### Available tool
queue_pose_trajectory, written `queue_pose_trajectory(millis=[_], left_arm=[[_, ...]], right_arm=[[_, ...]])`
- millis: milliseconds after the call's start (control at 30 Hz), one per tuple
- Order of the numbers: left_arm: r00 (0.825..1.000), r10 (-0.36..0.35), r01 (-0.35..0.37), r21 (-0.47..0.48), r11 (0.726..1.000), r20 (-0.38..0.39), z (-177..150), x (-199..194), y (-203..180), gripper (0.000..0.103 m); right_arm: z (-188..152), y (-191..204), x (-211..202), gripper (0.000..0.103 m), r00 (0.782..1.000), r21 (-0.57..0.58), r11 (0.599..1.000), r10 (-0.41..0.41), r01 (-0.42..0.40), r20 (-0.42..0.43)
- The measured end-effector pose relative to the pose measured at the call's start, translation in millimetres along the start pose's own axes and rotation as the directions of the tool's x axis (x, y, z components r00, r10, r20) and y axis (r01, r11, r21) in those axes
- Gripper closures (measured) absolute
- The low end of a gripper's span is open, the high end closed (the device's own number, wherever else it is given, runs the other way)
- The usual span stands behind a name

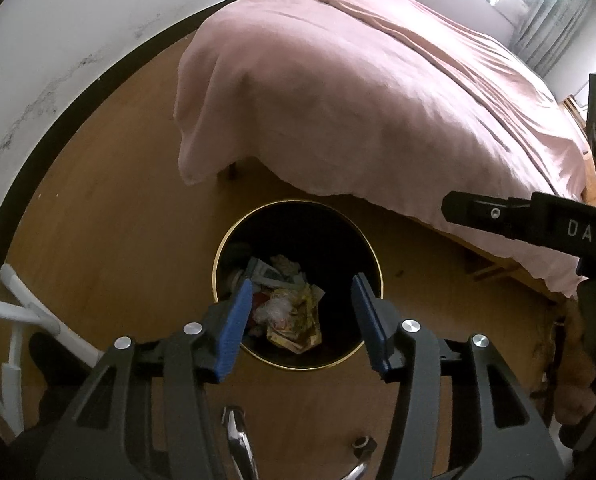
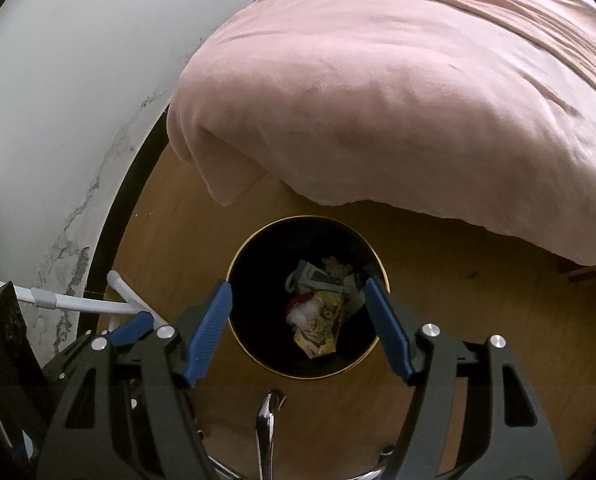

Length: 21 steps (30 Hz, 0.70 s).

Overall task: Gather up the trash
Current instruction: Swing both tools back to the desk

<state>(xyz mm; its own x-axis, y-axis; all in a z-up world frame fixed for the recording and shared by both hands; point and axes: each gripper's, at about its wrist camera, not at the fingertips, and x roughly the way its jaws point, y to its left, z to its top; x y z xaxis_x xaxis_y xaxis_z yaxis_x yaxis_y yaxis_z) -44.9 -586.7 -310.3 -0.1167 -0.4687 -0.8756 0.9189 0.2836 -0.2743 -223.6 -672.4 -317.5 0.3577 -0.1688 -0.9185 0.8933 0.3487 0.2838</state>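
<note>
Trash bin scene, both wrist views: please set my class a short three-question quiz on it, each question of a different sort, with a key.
1. True or false: the left gripper holds a piece of trash.
2. Multiple choice: the yellow wrapper lies A) on the wooden floor, B) inside the black bin, C) on the pink bedcover.
3. Fill in: the bin's rim is ____ in colour.

Key
1. False: its jaws stand open and empty above the bin, as do those of the right gripper.
2. B, among other crumpled trash.
3. Gold.
</note>
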Motion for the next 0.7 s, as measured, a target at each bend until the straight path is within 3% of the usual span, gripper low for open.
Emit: queue_pose_trajectory(millis=[167,267,367,433,567,700], left_arm=[[1.000,0.008,-0.008,-0.010,1.000,0.028,-3.0,-15.3,0.9,0.041],[0.999,-0.001,0.001,-0.001,1.000,0.046,-5.1,-46.4,-0.5,0.038],[0.996,0.004,-0.009,0.056,0.998,0.085,-7.9,-101.5,-6.4,0.036],[0.988,0.028,-0.044,0.100,0.994,0.152,-11.0,-153.9,-8.1,0.024],[0.954,0.087,-0.120,0.101,0.988,0.286,-28.6,-256.1,15.0,0.012],[0.891,0.265,-0.278,-0.018,0.960,0.370,-64.3,-348.0,72.8,0.012]], right_arm=[[1.9,0.3,-12.4,0.036,1.000,-0.006,1.000,-0.008,0.008,0.016],[5.9,8.0,-34.3,0.035,1.000,-0.035,0.999,-0.013,0.014,0.027],[9.6,24.5,-60.6,0.035,0.998,-0.079,0.997,0.003,0.001,0.058],[11.3,46.9,-85.4,0.035,0.995,-0.130,0.991,0.026,-0.013,0.100],[8.6,119.6,-135.9,0.029,0.981,-0.295,0.955,0.087,-0.032,0.176],[-4.7,221.5,-176.2,0.028,0.955,-0.485,0.868,0.225,-0.107,0.192]])
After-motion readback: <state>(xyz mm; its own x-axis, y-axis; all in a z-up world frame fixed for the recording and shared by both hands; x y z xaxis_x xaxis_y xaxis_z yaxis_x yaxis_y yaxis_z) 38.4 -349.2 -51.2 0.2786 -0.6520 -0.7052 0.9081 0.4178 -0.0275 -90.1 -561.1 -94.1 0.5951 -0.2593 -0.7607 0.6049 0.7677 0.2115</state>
